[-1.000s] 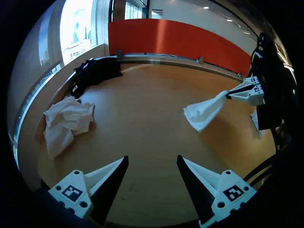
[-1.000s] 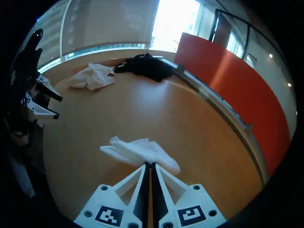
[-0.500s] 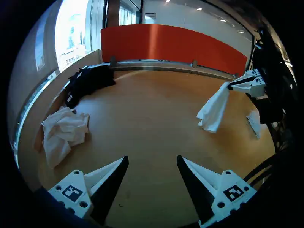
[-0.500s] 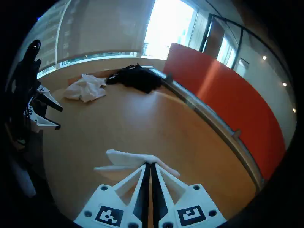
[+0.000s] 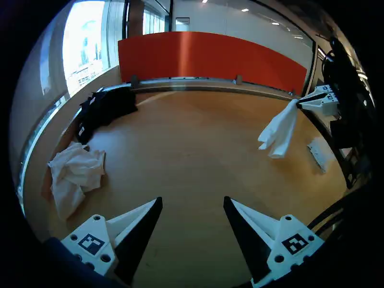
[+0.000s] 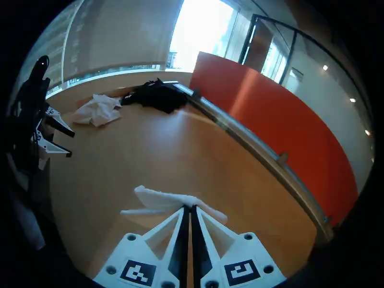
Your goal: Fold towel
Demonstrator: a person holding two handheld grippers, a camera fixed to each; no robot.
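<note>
Closest to me, my left tool [image 5: 192,199] hovers over the bare wooden tabletop [image 5: 192,144] with its fingers spread wide and nothing between them. My right tool [image 6: 190,209] is pinched tight on the towel [image 6: 168,201], both fingers pressed together on a gathered edge. In the right gripper view the cloth bunches out ahead of the tips and off to their left. From the left gripper view the towel hangs below the right tool's tips as a narrow white drape, well apart from the left tool, ahead of it and off to its right. Its long axis runs nearly straight up and down, top end clamped, lower end loose and pointing at the tabletop; I cannot tell whether that end touches the wood. I judge the next move belongs to the left tool, which is the free one: travel forward and right to catch the hanging lower end so the cloth can be spread. Farther out a crumpled white cloth pile [image 5: 74,175] and a black garment [image 5: 105,103] lie near the window edge, with an orange partition [image 5: 211,53] behind.
</note>
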